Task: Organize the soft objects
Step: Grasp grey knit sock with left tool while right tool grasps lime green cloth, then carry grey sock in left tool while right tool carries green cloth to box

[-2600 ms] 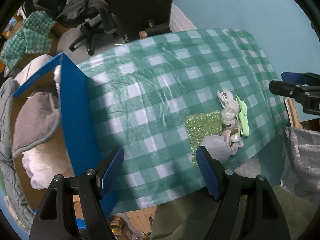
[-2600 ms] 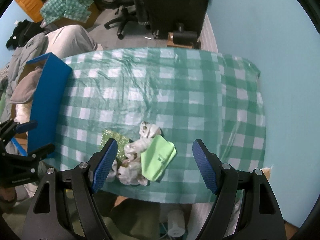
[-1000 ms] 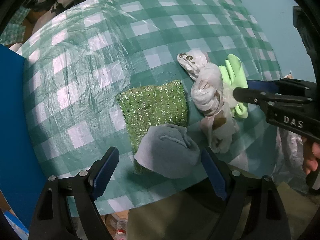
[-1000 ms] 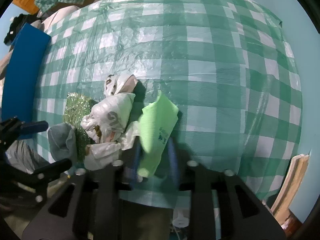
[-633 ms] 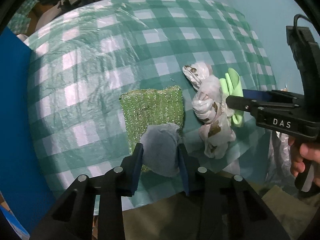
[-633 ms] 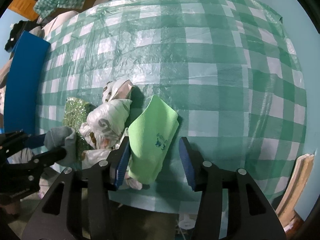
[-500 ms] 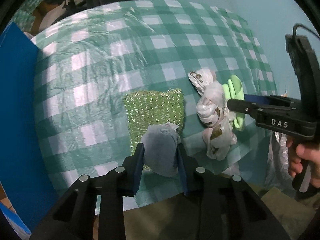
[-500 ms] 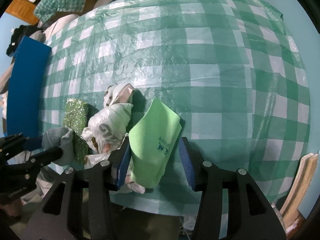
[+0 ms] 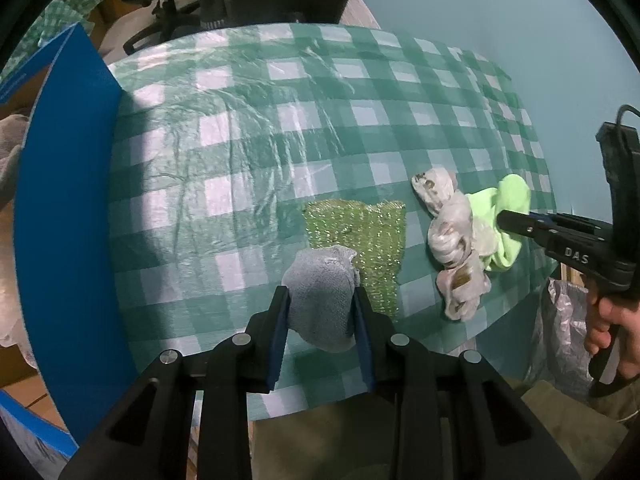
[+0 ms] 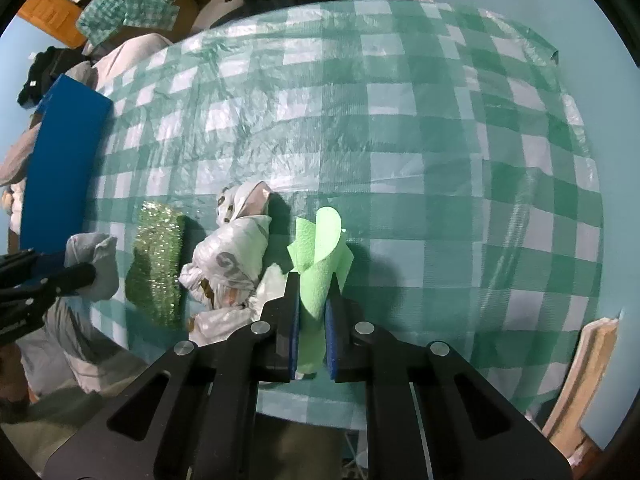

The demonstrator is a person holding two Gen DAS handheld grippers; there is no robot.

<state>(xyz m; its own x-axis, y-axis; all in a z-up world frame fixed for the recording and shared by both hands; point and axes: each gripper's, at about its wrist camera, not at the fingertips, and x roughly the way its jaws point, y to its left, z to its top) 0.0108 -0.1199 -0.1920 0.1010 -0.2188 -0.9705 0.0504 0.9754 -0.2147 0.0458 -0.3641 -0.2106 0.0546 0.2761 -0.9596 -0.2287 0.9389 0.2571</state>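
Both tongs are pointing steeply down over the table (image 9: 248,152), which is covered by a green-and-white checked cloth. Left tongs (image 9: 321,330) are pinching a grey cloth (image 9: 320,300) between their blue pads, and the cloth is bunching up above the fingertips and hanging just over the table's near edge. Right tongs (image 10: 312,320) are pressing together on a light green cloth (image 10: 320,248), which is fanning out in folds beyond the fingers while its far part is lying on the table.

A glittery green sponge (image 9: 360,236) is lying flat on the table just behind the grey cloth, partly covered by it in the left wrist view. A crumpled plastic bag (image 9: 452,240), white with brown marks, is lying between the sponge and the light green cloth, touching the cloth's left side in the right wrist view.

A blue box wall (image 9: 68,216) is standing along the table's left edge, well apart from the sponge, with pale soft things showing behind it. A person's hand (image 9: 612,328) is gripping the right tool's handle off the table's right edge. Office chairs (image 9: 168,20) are standing beyond the table's far side.
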